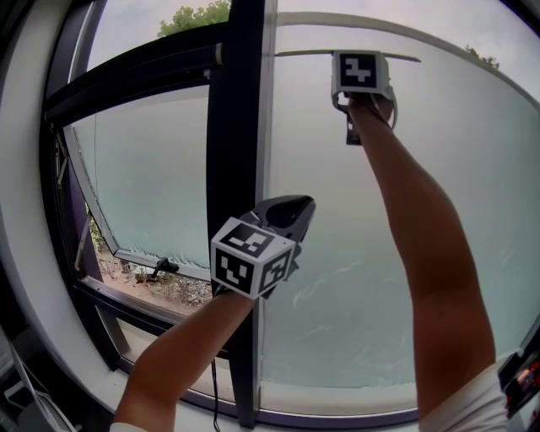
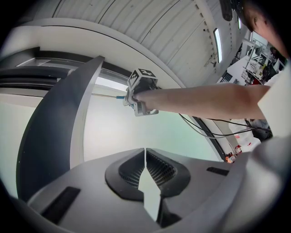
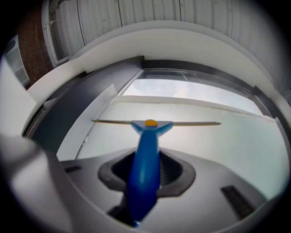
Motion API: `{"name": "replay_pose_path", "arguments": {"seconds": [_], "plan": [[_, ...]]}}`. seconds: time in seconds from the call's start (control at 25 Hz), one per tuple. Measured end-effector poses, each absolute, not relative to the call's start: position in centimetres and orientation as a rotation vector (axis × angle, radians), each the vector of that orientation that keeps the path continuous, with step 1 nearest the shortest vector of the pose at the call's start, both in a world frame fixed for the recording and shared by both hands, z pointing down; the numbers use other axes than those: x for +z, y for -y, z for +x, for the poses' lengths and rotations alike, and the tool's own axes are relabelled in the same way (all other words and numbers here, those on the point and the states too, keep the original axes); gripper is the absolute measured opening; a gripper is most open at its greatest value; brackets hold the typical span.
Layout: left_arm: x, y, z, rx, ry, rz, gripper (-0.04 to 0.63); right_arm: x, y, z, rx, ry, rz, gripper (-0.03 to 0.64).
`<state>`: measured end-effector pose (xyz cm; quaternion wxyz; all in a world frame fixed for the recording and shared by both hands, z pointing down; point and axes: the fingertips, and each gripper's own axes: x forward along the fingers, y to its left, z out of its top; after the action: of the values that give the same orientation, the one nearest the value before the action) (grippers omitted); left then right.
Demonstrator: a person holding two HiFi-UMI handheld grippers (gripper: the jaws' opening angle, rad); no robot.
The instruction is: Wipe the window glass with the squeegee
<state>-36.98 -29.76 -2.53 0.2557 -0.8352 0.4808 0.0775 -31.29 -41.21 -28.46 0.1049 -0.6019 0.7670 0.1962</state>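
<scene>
So the right gripper (image 3: 145, 169) is way up near the top of the big window pane (image 1: 354, 253), arm stretched right out. Its jaws are clamped on the blue handle of the squeegee (image 3: 146, 141). The handle pokes out past the jaws, and the long thin blade sits level across the glass just under the top edge of the frame. As far as I can tell it's up against the pane.

The left gripper (image 1: 285, 218) hangs lower down, right in front of the dark upright post (image 1: 236, 118) between the two panes. Its jaws are pressed together with nothing in them, and it points toward the glass without touching anything I can see.

Left of the post there's a smaller window sash (image 1: 143, 177) tilted open, with scruffy debris (image 1: 160, 291) on the ledge under it. The lower part of the big pane has faint swirly streaks (image 1: 337, 283). Treetops (image 1: 198, 17) and grey sky show up top.
</scene>
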Motion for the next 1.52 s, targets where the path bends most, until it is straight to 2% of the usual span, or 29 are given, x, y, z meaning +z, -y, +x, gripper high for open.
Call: {"name": "replay_pose_path", "arguments": {"seconds": [1.52], "plan": [[2.5, 27.9, -36.1, 0.224, -1.302, -2.390, 0.034, -21.9, 40.8, -31.4, 0.523, -2.305, -1.841, 0.137]]}}
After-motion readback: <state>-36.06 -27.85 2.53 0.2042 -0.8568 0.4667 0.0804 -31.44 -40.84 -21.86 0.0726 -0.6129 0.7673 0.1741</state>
